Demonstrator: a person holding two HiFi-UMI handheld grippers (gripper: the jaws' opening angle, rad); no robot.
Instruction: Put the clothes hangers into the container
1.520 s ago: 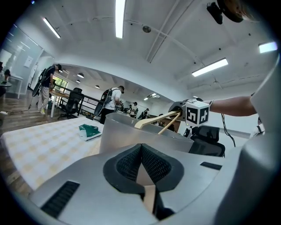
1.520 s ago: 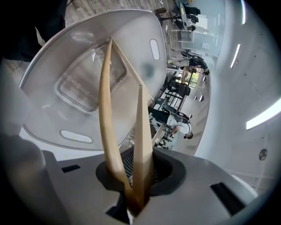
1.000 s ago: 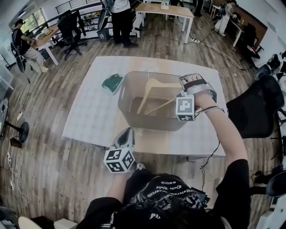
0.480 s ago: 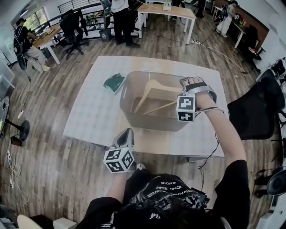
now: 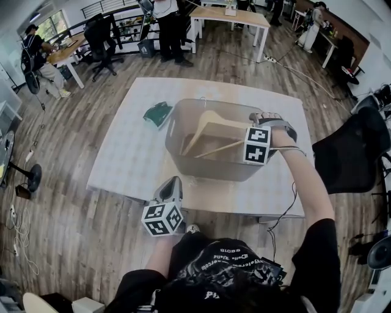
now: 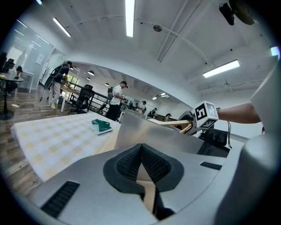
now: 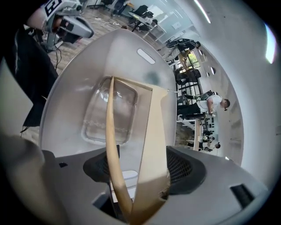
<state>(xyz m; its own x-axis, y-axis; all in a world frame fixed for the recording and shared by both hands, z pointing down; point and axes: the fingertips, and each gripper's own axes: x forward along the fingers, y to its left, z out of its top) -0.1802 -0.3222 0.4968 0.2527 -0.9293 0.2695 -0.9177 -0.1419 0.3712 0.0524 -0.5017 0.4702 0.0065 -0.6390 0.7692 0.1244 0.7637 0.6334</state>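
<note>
Hanger (image 5: 215, 124) leaned inside container (image 5: 208, 166), one end lodged between jaws of right gripper (image 7: 142, 169). Jaws just opened wide, pads not pressed on it. Left gripper (image 5: 173, 183) held at table's near edge, jaws closed together, nothing between. Container set on pale checked table (image 5: 125, 159). Green object (image 5: 156, 113) laid near its far left corner. Wood-plank floor (image 5: 61, 214) all round, black chair (image 5: 348, 153) at right. Desks (image 5: 229, 15) and people (image 5: 168, 24) seen beyond.

We show a black short-sleeved shirt (image 5: 226, 264) with pale lettering, a black cable (image 5: 289, 211) beside the right forearm, and the grey left gripper (image 6: 141, 149) and right gripper (image 7: 142, 169), each with dark ribbed pads (image 7: 186, 169) and a black-and-white marker cube (image 5: 162, 219)
</note>
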